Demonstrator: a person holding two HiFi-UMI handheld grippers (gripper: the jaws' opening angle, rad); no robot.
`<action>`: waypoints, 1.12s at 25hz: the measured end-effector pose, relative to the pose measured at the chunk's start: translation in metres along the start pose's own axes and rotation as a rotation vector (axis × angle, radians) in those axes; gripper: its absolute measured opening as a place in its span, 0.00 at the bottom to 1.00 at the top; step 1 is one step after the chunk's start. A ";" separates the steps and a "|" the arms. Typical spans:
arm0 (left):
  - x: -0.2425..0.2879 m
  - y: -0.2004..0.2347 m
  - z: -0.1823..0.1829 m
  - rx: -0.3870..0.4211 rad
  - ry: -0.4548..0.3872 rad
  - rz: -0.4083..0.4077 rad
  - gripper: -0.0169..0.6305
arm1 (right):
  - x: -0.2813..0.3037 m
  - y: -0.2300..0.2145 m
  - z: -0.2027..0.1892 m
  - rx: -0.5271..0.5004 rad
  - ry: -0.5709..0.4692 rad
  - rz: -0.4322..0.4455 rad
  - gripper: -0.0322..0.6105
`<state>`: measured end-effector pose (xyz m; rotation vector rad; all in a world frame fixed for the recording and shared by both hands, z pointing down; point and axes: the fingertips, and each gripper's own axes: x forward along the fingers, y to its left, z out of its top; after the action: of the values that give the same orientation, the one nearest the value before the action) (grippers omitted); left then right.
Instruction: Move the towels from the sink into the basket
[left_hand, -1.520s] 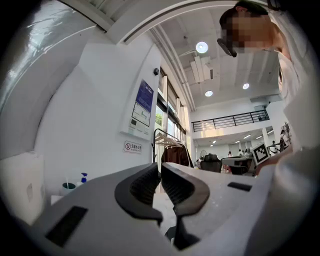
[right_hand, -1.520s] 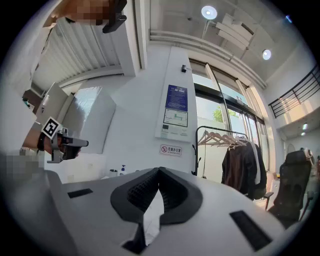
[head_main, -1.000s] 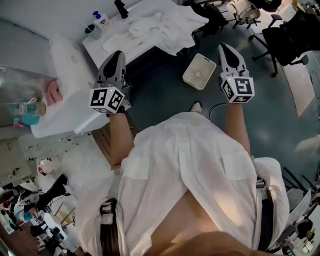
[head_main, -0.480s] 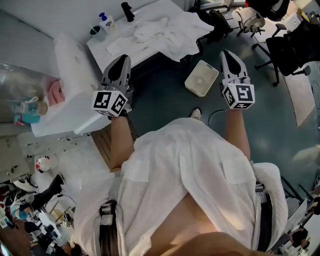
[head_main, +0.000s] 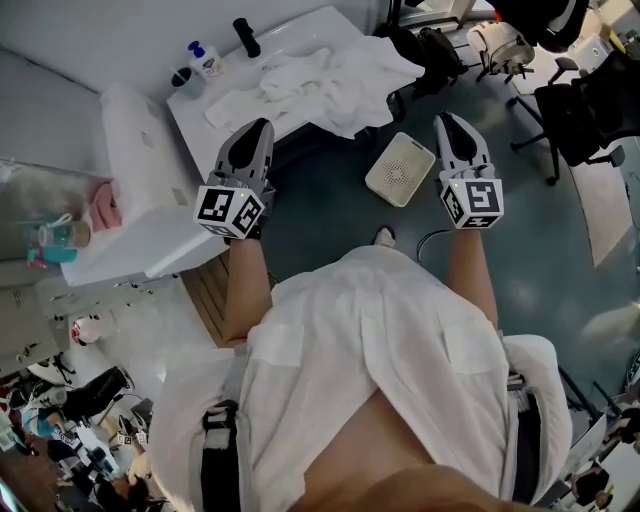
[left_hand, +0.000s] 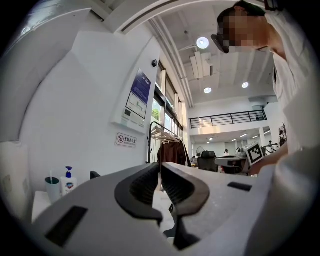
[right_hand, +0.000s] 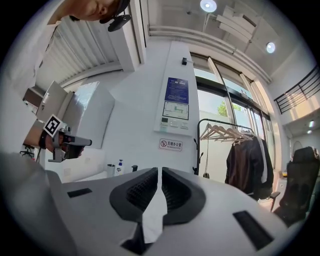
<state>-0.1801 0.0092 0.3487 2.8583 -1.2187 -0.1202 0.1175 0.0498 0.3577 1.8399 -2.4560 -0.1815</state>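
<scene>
**Both tools closed and empty, towels not yet moved**

A large, bright workroom has a dark teal floor (head_main: 330, 215), with black office chairs (head_main: 580, 95) to the far right. At the far left stands a white surface (head_main: 295, 28) carrying the sink. The basin itself is mostly covered. A black tap (head_main: 245, 37) rises at the far edge. To its left are a white pump bottle with a blue top (head_main: 203, 60) and a dark cup (head_main: 181, 77).

The crumpled white cloth towels (head_main: 320, 75) lie heaped over the sink area. One part hangs over the near right corner of the surface. The white perforated plastic basket (head_main: 400, 168) sits on the floor just right of that corner, apart from the towels, and no towel shows in it.

The person in a white shirt (head_main: 380, 350) holds both tools level in front. The left tool (head_main: 262, 125) is at the near edge of the surface, below the towels. Its jaws are together with nothing between them. The right tool (head_main: 447, 120) is over the floor just right of the basket. Its jaws are also together and grip nothing.
</scene>
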 end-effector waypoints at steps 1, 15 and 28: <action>0.009 -0.002 -0.001 -0.002 -0.002 0.000 0.07 | 0.003 -0.006 -0.001 -0.003 0.001 0.007 0.11; 0.118 -0.039 -0.012 -0.002 -0.008 0.030 0.07 | 0.049 -0.090 -0.022 -0.052 0.040 0.142 0.23; 0.167 0.009 -0.031 0.027 0.024 0.002 0.07 | 0.131 -0.076 -0.076 0.005 0.153 0.243 0.36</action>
<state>-0.0688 -0.1170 0.3704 2.8726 -1.2275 -0.0699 0.1627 -0.1007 0.4205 1.4780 -2.5433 -0.0198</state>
